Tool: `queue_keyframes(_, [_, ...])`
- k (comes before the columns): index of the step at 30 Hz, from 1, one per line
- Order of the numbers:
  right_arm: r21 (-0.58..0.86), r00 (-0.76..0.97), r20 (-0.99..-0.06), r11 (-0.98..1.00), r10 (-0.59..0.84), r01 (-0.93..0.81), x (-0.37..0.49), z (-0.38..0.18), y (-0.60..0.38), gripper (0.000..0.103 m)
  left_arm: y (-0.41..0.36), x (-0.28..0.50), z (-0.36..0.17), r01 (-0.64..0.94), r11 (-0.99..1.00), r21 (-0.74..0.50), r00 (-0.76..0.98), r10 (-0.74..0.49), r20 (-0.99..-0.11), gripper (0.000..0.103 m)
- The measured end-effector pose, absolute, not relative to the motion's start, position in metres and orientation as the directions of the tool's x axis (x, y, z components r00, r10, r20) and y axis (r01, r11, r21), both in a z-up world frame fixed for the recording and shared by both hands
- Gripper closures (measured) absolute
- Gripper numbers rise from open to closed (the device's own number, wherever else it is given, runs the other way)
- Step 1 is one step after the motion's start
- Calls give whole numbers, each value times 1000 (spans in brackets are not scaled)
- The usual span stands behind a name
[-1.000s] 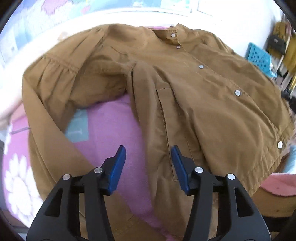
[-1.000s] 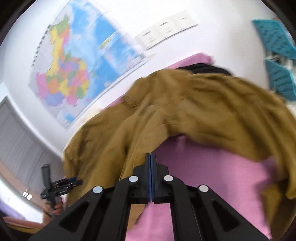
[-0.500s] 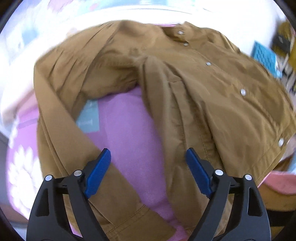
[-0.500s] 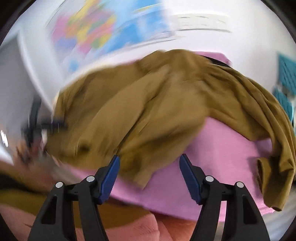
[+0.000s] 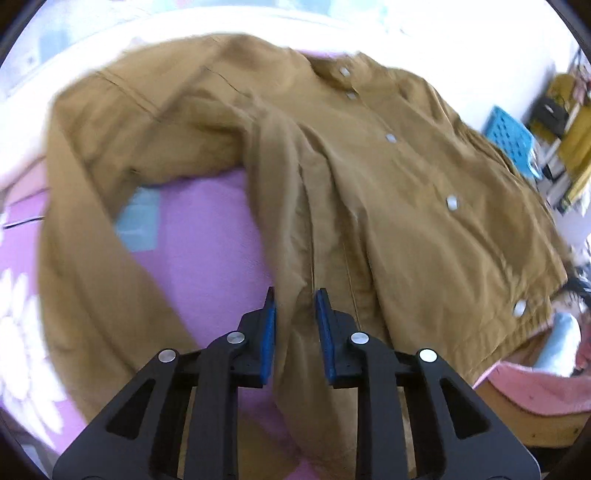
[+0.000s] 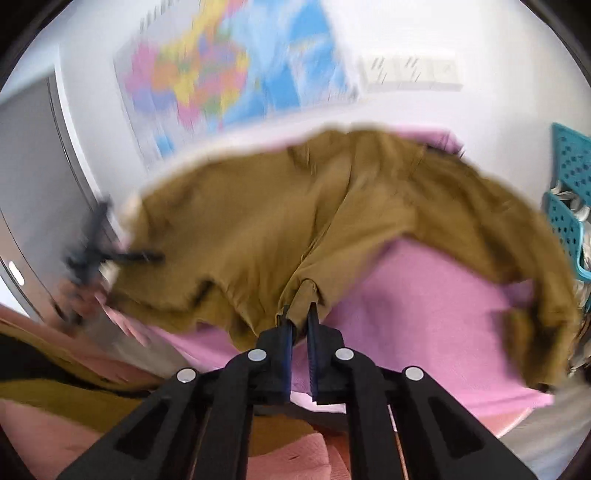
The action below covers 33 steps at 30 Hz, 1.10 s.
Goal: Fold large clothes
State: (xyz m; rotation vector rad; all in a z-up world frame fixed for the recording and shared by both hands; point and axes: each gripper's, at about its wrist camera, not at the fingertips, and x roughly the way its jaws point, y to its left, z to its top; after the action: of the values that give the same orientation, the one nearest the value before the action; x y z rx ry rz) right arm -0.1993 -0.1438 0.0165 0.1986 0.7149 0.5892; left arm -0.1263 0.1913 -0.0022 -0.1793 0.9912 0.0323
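Our left gripper [image 5: 295, 295] has just been closing, and its blue pads now pinch a ridge of the mustard-brown snap-button cotton jacket [image 5: 369, 177] spread on the pink blanket [image 5: 207, 236]. Our right gripper [image 6: 300, 314], also just closing, clamps a bunched fold of the jacket's edge. We judge both grasps set for a fold; next we lift together. Only the right view shows the wall map [image 6: 236, 70]; only the left, the snaps.

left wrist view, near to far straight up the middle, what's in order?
left gripper with a fold of the brown shirt between its pads → shirt front → collar snaps → white wall.
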Motion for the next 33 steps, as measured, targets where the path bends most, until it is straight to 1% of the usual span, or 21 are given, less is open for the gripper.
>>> queue_keyframes(1, [383,626,-525,817,577,-431,-210,29,-161,96,196,-129,1,-133,983,-123,556,-28,-830,99])
queue_keyframes(3, [353,657,-519,837,547,-418,-224,41,-181,97,215,-137,10,-184,973,-138,576,-7,-817,99])
queue_keyframes(5, [369,620,-580,848,529,-379,-221,26,-193,97,232,-144,11,-219,964,-153,579,2,-815,98])
queue_keyframes(6, [388,573,-621,845,534,-368,-215,10,-192,97,239,-146,8,-256,959,-119,559,47,-828,97])
queue_keyframes(7, [363,548,-669,864,502,-349,-212,-4,-190,97,242,-147,5,-274,957,-100,544,68,-836,84])
queue_keyframes(8, [314,503,-751,901,428,-299,-203,-27,-188,97,243,-148,3,-266,958,-111,539,52,-841,77])
queue_keyframes(9, [323,441,-792,903,421,-282,-197,-43,-188,97,240,-149,2,-238,962,-131,548,22,-836,59])
queue_keyframes(10, [319,421,-810,910,407,-266,-194,-52,-190,98,236,-149,2,-217,967,-133,555,10,-832,45])
queue_keyframes(11, [302,439,-817,925,375,-230,-191,-53,-197,94,226,-148,4,-187,976,-115,569,12,-822,39])
queue_keyframes(13, [382,482,-750,892,453,-242,-190,-38,-209,86,209,-145,8,-128,986,-107,587,-12,-809,16])
queue_keyframes(15, [396,536,-693,876,482,-275,-193,-19,-214,33,195,-134,9,-73,992,-100,593,-38,-804,10])
queue_keyframes(18, [333,590,-651,878,479,-345,-189,1,-205,31,194,-105,8,-64,995,-82,579,-29,-815,7])
queue_keyframes(22, [462,574,-591,822,566,-334,-168,-7,-209,31,209,-55,-2,-106,986,-127,540,-50,-840,7])
queue_keyframes(24, [515,574,-568,799,589,-311,-164,-12,-212,31,218,-29,-7,-127,974,-186,526,-94,-846,11])
queue_keyframes(26, [563,580,-545,777,605,-281,-158,-20,-213,31,222,-12,-11,-126,958,-258,521,-157,-839,26])
queue_keyframes(27, [579,579,-539,768,612,-274,-156,-22,-212,31,222,-5,-14,-125,948,-293,512,-191,-837,48])
queue_keyframes(28, [594,576,-537,761,617,-261,-152,-26,-211,31,222,3,-20,-151,942,-300,494,-191,-848,65])
queue_keyframes(29, [601,567,-544,759,618,-250,-148,-31,-207,31,223,7,-25,-172,943,-286,483,-172,-859,73])
queue_keyframes(30, [604,558,-549,757,622,-249,-146,-34,-206,31,225,9,-26,-207,940,-272,480,-144,-866,88])
queue_keyframes(32, [614,542,-556,751,630,-244,-139,-38,-201,31,232,4,-20,-229,931,-283,501,-137,-854,95])
queue_keyframes(33, [616,535,-557,748,635,-245,-138,-38,-199,36,235,-4,-13,-239,932,-274,521,-116,-846,96])
